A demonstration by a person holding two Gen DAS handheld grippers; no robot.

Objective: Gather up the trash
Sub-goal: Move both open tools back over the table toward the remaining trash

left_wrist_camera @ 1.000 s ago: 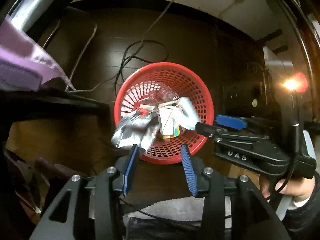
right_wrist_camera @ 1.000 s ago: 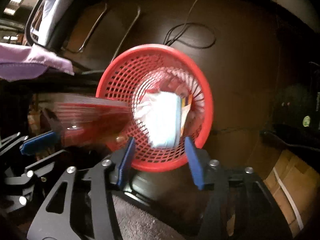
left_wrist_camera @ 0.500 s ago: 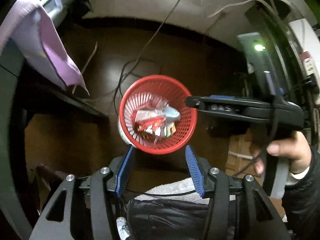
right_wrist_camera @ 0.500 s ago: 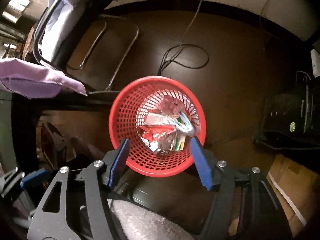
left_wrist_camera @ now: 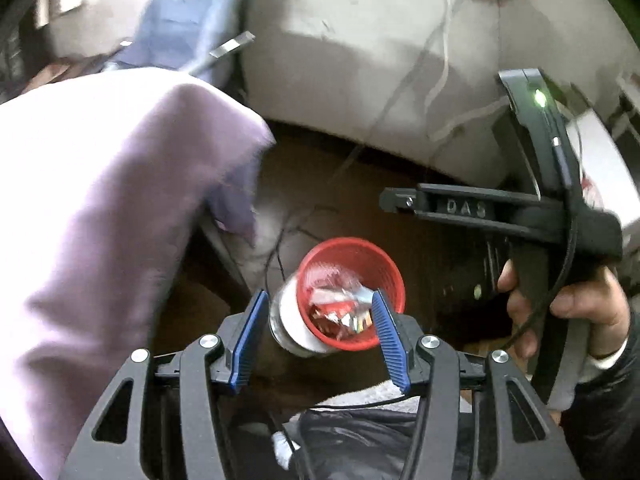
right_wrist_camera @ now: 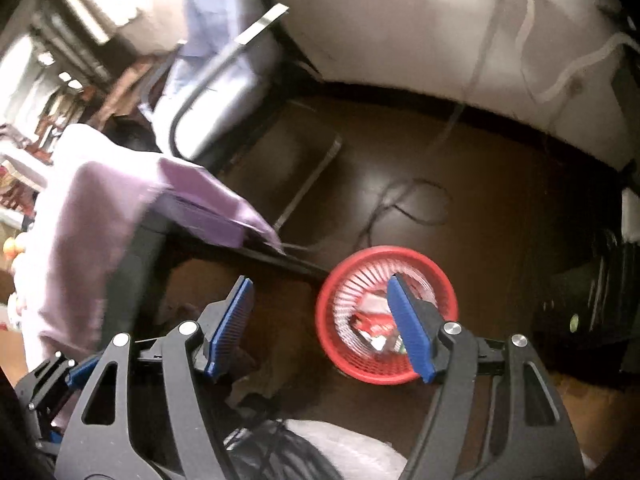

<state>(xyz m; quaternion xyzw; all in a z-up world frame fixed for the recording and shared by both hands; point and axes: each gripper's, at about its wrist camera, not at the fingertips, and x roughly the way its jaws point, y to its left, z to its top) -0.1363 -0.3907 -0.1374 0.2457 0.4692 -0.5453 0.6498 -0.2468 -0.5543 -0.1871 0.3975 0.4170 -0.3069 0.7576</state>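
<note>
The red basket (left_wrist_camera: 352, 264) is seen standing on the dark brown floor (right_wrist_camera: 500, 216), below both grippers and well apart from them. Open floor is left behind the basket, up to the pale wall (right_wrist_camera: 400, 20), where only a loop of black cable (right_wrist_camera: 412, 200) lies. To the left the way is closed by a table edge draped with lilac cloth (left_wrist_camera: 100, 220) and by a grey chair (right_wrist_camera: 224, 100) on metal legs. On the basket's left side a white, rounded object (left_wrist_camera: 288, 320) is pressed against it; what it is cannot be told.

The basket is made of plastic lattice, round, with slotted walls. Crumpled wrappers (right_wrist_camera: 372, 324), red, silver and white, are heaped in its bottom; their print is too blurred to be read.

The left gripper (left_wrist_camera: 316, 336) is held released, with nothing between its ribbed blue pads (left_wrist_camera: 246, 340). The right gripper (right_wrist_camera: 320, 324) is likewise empty, and its jaws have just been opening. In the left wrist view its black body is gripped by a hand (left_wrist_camera: 580, 308), and the raised letters "DAS" (left_wrist_camera: 466, 208) are read on its side.
</note>
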